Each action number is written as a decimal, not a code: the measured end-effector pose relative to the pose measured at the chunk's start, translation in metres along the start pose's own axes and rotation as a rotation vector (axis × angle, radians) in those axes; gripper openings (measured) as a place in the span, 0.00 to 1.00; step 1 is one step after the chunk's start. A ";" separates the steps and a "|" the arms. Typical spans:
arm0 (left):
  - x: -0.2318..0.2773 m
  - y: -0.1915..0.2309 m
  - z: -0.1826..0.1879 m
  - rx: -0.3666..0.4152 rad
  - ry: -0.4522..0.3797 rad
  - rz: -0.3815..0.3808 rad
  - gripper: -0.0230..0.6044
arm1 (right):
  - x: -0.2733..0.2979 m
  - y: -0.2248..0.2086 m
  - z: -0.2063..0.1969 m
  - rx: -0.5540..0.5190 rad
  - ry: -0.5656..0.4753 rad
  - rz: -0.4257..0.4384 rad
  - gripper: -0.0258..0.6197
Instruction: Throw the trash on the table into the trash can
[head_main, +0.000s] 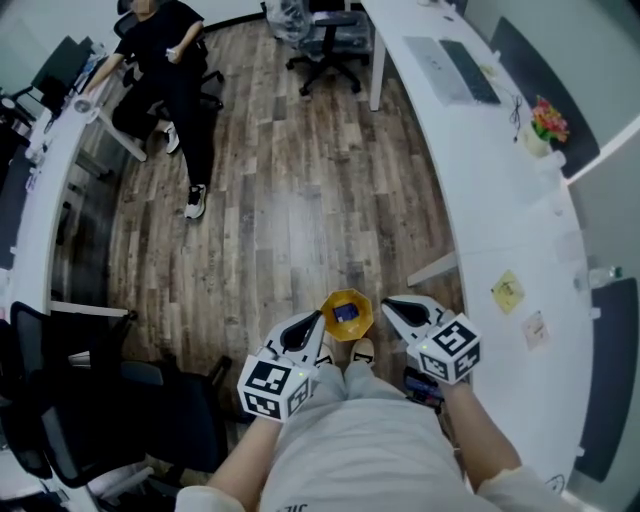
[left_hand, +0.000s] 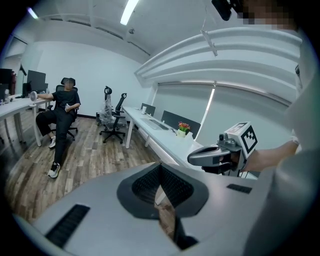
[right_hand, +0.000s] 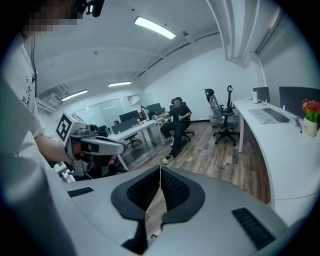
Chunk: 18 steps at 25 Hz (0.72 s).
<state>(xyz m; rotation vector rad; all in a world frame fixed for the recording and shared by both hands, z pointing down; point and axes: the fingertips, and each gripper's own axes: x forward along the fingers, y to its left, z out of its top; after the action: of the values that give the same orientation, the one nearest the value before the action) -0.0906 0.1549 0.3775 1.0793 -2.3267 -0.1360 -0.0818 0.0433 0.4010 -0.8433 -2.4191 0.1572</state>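
Both left gripper (head_main: 316, 320) and right gripper (head_main: 390, 305) sit closed and empty beside the trash can (head_main: 334, 303) at lower centre, so your pinch may skid the seemingly flat yellow note (head_main: 507, 291), lower right, off the table (head_main: 480, 200).

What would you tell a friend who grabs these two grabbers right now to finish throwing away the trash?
Left gripper: shut, empty.
Right gripper: shut, empty.
Trash can: yellow, on the floor by the person's feet, between the two grippers in the head view. A blue thing lies inside.
Table: on the right, with a yellow note and a small paper on it.
Done: probably one piece binned.
Left: check whether those papers are trash; if so, bin them.
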 end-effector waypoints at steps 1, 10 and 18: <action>0.000 0.002 0.004 0.002 -0.006 0.003 0.04 | 0.000 -0.001 0.004 -0.004 -0.011 -0.001 0.09; -0.001 0.004 0.015 -0.007 -0.016 -0.008 0.04 | -0.002 -0.001 0.019 0.008 -0.047 -0.006 0.09; 0.001 -0.001 0.011 -0.027 0.002 -0.049 0.04 | -0.006 -0.005 0.015 0.028 -0.052 -0.021 0.09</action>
<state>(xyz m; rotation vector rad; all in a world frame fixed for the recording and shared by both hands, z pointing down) -0.0967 0.1517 0.3684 1.1233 -2.2912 -0.1844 -0.0892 0.0374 0.3869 -0.8107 -2.4678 0.2065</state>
